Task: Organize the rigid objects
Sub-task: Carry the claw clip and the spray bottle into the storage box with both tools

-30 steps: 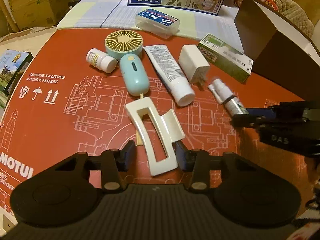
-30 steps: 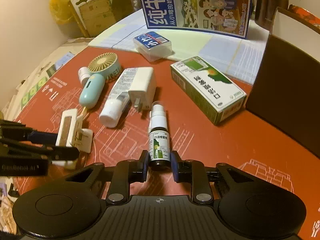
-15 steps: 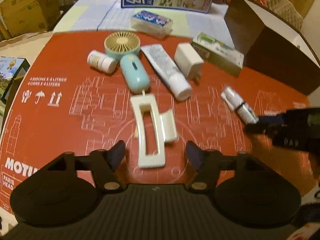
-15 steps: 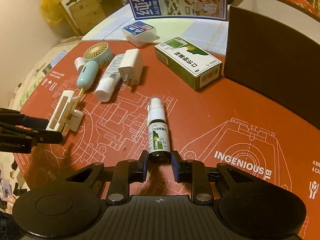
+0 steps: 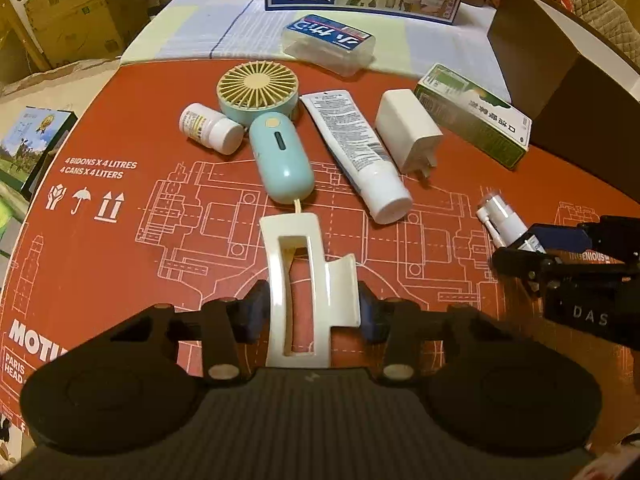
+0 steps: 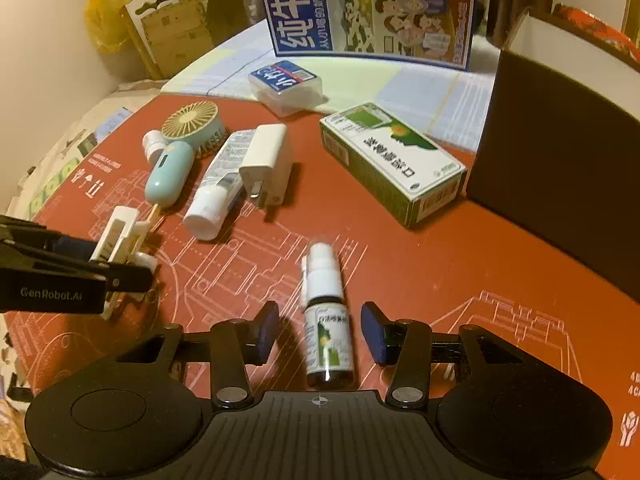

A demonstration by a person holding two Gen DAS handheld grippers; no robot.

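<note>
Left gripper (image 5: 310, 312) closing on the hair clip (image 5: 306, 284), blue pads (image 5: 252, 314) pressed against both its sides, the clip flat on the red mat (image 5: 120, 240) with one end just below the fan (image 5: 272, 132). Right gripper (image 6: 318, 332) opening, pads clear of the spray bottle (image 6: 326, 320), which lies loose on the mat between the jaws, nozzle pointing away. Beyond the clip, a row: pill bottle (image 5: 210, 128) touching the fan's left, tube (image 5: 360, 152) to its right, charger (image 5: 408, 130) next along, green carton (image 5: 476, 118) further right. Dark box (image 6: 560, 168) standing beside the carton. Clear case (image 5: 330, 42) on the cloth behind, near the milk carton (image 6: 372, 8).
</note>
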